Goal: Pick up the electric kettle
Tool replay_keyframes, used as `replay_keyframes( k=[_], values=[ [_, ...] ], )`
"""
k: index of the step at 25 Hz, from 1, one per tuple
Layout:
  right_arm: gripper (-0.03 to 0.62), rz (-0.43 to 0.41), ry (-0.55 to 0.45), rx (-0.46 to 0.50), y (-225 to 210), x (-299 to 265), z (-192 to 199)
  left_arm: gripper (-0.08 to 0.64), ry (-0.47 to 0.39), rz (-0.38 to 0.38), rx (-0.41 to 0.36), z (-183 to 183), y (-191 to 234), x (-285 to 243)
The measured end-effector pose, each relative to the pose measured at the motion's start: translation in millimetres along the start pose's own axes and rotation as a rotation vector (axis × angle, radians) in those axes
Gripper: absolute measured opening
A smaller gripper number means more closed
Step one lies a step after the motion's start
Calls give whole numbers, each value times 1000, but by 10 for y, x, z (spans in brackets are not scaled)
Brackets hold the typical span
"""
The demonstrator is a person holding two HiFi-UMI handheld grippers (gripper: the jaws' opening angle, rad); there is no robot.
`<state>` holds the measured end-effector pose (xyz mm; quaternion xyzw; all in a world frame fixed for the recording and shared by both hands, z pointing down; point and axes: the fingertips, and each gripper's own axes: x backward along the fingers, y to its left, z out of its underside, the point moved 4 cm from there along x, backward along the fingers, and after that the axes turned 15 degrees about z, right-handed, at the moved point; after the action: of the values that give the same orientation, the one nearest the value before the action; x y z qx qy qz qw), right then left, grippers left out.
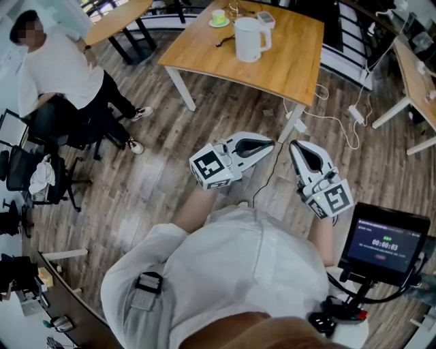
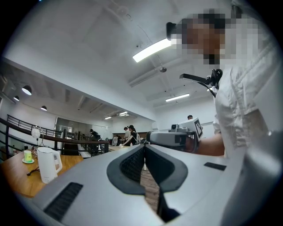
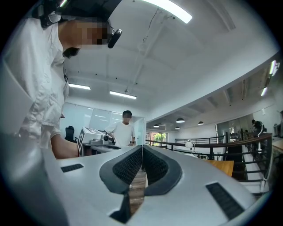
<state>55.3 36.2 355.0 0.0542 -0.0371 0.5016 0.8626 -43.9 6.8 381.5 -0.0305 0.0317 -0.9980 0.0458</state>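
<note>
Wooden table bears the electric kettle, well beyond left gripper and right gripper, fingers clenched empty.

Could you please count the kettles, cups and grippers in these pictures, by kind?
Kettle: 1
Cup: 1
Grippers: 2, the left gripper and the right gripper
Total: 4

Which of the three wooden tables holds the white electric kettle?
The middle light wooden table, at the top centre. The white electric kettle stands on it near a cup on a green saucer; the left table and right table show none.
</note>
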Motion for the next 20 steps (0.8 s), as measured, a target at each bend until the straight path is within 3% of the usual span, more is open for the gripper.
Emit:
replay_keyframes(
  k=[5, 20],
  values=[
    [9, 12, 11, -7, -188, -346, 85, 9, 1, -3, 12, 23, 456, 66],
    [9, -17, 18, -17, -834, -590, 138, 9, 7, -40, 22, 84, 981, -269]
  ],
)
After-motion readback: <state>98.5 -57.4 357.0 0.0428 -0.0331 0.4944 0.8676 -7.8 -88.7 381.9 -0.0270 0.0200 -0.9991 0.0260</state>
